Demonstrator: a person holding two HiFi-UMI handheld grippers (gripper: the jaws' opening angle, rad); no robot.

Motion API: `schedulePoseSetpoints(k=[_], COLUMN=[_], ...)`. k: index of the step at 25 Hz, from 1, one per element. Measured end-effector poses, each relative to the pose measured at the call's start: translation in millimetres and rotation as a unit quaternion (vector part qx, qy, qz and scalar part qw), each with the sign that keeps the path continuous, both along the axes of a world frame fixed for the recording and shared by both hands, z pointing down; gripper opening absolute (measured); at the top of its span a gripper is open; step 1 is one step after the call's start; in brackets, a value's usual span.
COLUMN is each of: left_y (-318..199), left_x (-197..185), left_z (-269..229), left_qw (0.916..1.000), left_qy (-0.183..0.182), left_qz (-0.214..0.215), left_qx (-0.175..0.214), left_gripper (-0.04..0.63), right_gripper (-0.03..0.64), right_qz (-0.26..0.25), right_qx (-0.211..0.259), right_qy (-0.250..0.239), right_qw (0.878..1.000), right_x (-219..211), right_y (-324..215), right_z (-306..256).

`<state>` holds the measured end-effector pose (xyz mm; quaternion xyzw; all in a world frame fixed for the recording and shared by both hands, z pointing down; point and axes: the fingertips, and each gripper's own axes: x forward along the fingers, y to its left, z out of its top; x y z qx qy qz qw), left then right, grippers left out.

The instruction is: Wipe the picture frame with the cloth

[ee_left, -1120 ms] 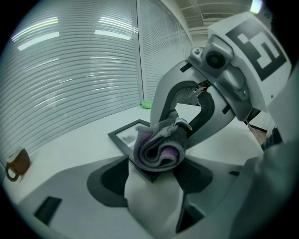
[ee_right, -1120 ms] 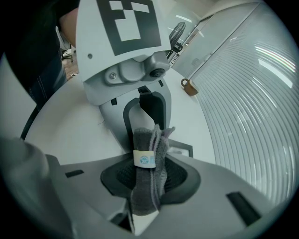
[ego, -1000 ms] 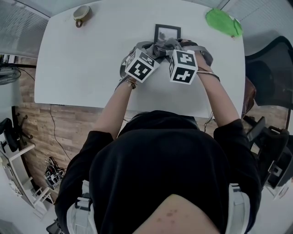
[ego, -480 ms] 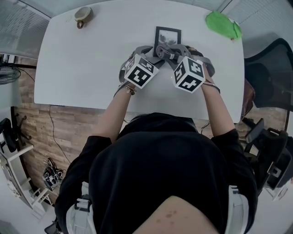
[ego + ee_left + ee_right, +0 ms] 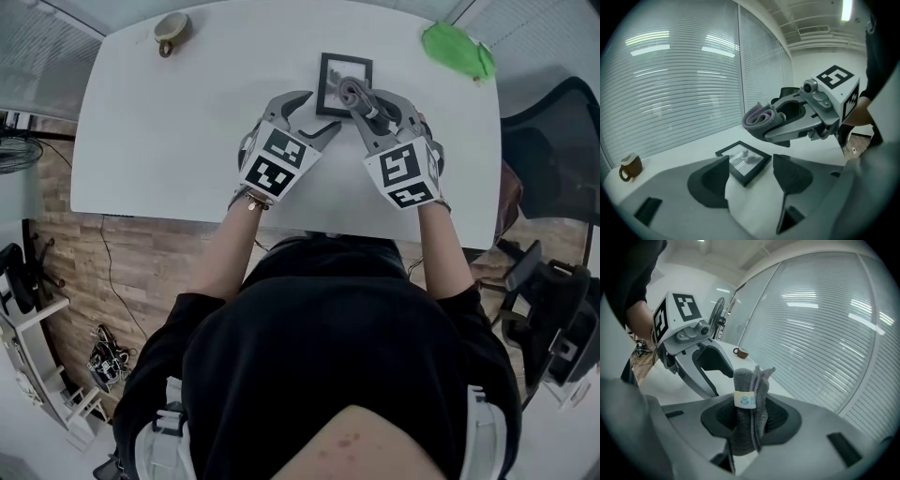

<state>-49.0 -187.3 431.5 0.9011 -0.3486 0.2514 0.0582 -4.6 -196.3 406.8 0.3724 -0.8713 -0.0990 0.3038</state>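
A small black picture frame [image 5: 343,67] lies flat on the white table [image 5: 169,131], and it shows between my left jaws too [image 5: 744,161]. My right gripper [image 5: 367,99] is shut on a folded grey cloth [image 5: 354,92] and holds it over the frame's near right corner. In the right gripper view the cloth [image 5: 750,399] stands upright, clamped in the right gripper [image 5: 750,420], with a small label on it. My left gripper [image 5: 309,114] is open with nothing in it, just left of the frame's near edge. The left gripper view shows the cloth [image 5: 761,118] hanging above the frame.
A brown mug [image 5: 169,31] stands at the table's far left corner. A green cloth-like thing [image 5: 457,45] lies at the far right corner. A dark chair [image 5: 553,122] is beyond the table's right edge. Window blinds [image 5: 670,84] run behind the table.
Both grippers were bunched together on the cloth over the frame. They have drawn apart and back toward the person; the left one no longer touches the cloth, and more of the frame shows.
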Motion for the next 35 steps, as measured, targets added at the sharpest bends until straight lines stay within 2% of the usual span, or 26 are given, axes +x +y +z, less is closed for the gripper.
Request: schedulePoseSetpoints(k=[4,8,13,20,30,35], left_y=[11,19,27,30,37,37], left_x=[3,5,8,9,20,26], left_z=[-32,-65,-107,-129,-143,-146], left_qw=[0.9989,0.9956,0.988,0.9817,0.978,0.9772], left_qy=[0.036,0.057,0.089,0.108,0.114,0.121], left_qz=[0.0,-0.003,-0.005,-0.027,-0.048,-0.053], left_qx=[0.03,0.074,0.127,0.155,0.168,0.166], left_gripper=[0.305,0.304,0.301,0.252,0.178,0.144], right_gripper=[0.115,0.115,0.115,0.115,0.115,0.115], right_qz=[0.018,0.02,0.033,0.033,0.012,-0.003], right_qx=[0.03,0.059,0.076,0.074,0.103,0.103], right_qy=[-0.058,-0.103,-0.181,-0.255,-0.279,-0.276], right_qw=[0.998,0.993,0.98,0.963,0.955,0.955], right_x=[8,16,32,51,71,73], right_y=[7,17,25,35,41,40], right_z=[-32,-59,-95,-128,-162,-163])
